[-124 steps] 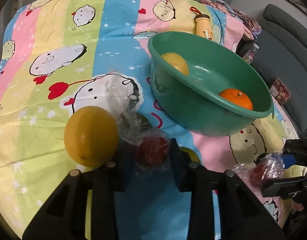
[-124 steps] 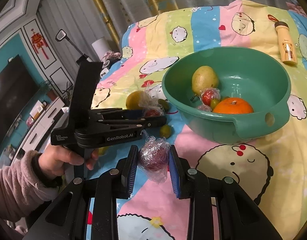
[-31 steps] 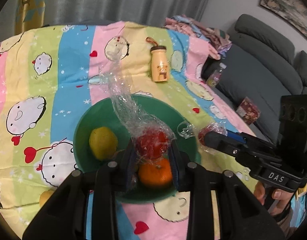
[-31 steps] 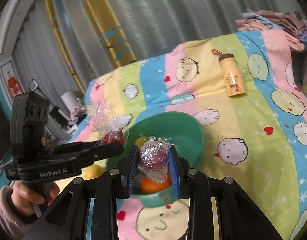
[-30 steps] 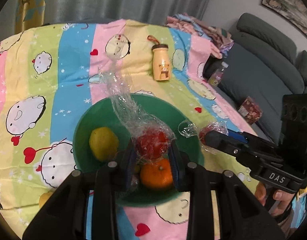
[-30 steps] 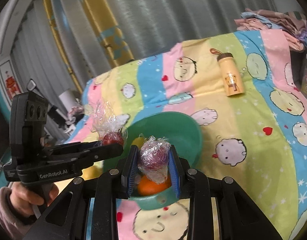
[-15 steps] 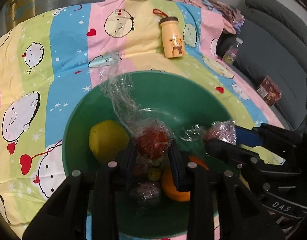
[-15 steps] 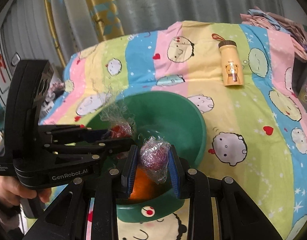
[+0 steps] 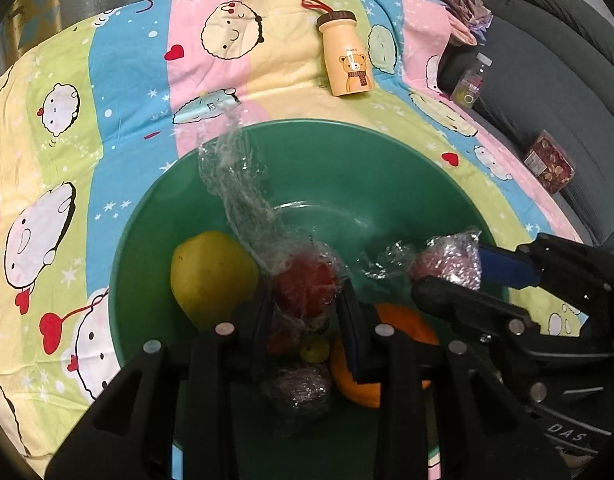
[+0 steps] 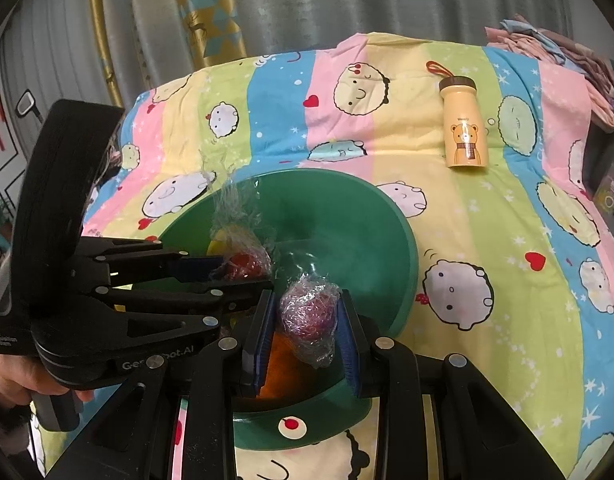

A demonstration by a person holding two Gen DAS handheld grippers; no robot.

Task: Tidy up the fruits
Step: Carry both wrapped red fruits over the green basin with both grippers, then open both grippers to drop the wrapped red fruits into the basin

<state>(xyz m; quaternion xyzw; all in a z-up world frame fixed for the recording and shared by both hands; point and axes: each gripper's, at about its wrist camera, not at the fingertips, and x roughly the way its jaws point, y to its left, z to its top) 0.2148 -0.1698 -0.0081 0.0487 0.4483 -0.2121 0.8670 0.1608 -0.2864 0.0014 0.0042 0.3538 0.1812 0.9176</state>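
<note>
Item: two wrapped fruits, both held over the green basin.

Left gripper: pinching a red wrapped fruit, centre frame.

Right gripper: clamped on a purplish wrapped fruit, lower centre.

Already in the basin: pear, orange.

Handling: lower each fruit close to the basin floor, then let your fingers part; drop beside the orange, not on it.

Change: a second ago both grippers were higher, the basin smaller below them.
</note>
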